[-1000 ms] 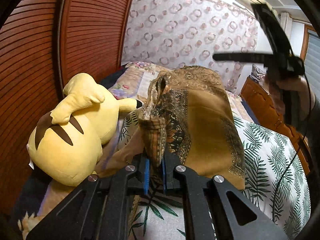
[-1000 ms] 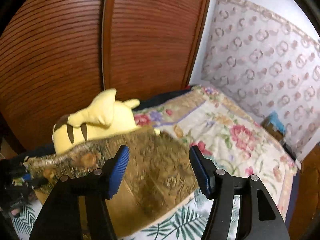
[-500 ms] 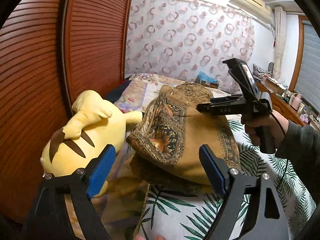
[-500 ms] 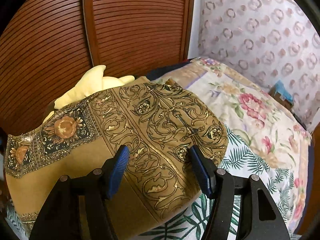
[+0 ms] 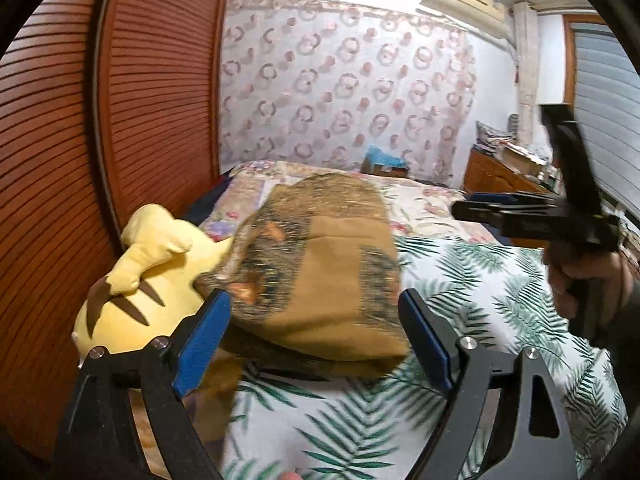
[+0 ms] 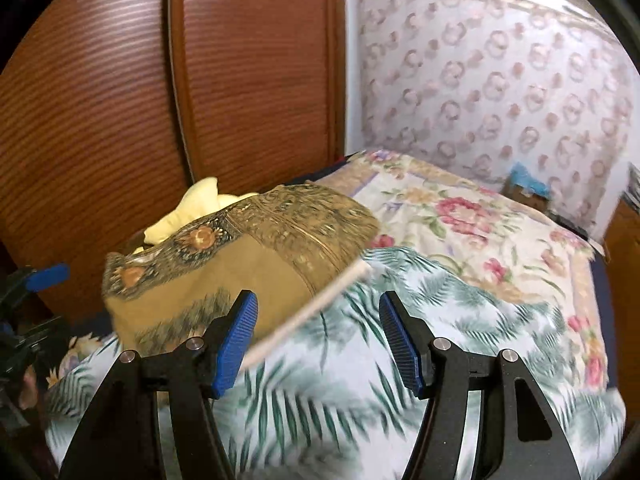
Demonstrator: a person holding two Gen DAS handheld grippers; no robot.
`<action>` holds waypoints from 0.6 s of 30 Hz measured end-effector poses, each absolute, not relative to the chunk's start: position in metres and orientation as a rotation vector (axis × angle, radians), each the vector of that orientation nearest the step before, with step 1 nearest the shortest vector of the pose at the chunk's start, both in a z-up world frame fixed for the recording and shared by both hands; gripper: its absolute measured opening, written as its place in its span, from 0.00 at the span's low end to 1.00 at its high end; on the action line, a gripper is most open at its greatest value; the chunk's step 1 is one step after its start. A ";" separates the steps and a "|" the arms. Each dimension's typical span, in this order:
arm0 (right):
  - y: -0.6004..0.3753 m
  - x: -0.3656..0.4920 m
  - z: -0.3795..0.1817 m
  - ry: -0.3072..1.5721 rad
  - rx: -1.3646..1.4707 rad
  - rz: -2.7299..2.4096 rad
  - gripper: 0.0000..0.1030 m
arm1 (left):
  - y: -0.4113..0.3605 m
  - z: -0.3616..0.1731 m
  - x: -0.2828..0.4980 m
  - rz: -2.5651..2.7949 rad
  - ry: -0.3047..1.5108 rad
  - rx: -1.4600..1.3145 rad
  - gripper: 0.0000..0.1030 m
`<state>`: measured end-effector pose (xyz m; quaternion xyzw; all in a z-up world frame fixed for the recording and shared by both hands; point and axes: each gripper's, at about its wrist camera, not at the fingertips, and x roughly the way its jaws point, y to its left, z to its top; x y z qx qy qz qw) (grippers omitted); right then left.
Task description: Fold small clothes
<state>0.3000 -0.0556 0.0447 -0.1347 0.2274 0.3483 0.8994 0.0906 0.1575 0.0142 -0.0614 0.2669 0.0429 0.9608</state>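
Against the wardrobe at 9 o'clock lies a yellow plush toy (image 5: 136,284), and the brown patterned garment (image 5: 320,276), folded into a thick pad, sits on the bed (image 5: 480,292) with its left edge touching, maybe overlapping, that toy. My worry starts there: if the next fold drags the cloth leftward, the edge could ride up the toy and the layers would slide apart.

The left tongs (image 5: 316,340) are released, blue pads standing wide either side of the garment's near edge with nothing pinched. Closing from here without dipping lower could catch only the top layer and peel the fold open.

Moving toward 3 o'clock, the right tongs (image 6: 318,340) are also spread and hold nothing; a pale strip (image 6: 308,312) runs along the garment's right edge just ahead of them, too blurred to identify. The leafy bedspread bulges softly underneath, so a pad could nip bedding together with cloth. The uneven mound also means the bundle may tip or unfold by itself.
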 end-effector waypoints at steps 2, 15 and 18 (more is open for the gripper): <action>-0.076 0.279 0.044 0.459 -0.248 0.699 0.64 | 0.146 0.016 0.089 0.066 0.539 -0.113 0.83; -0.166 0.146 0.026 0.359 -0.142 0.493 0.85 | 0.062 0.029 0.064 -0.077 0.517 -0.064 0.83; -0.174 0.120 0.023 0.345 -0.123 0.439 0.85 | 0.047 0.034 0.057 -0.090 0.513 -0.055 0.83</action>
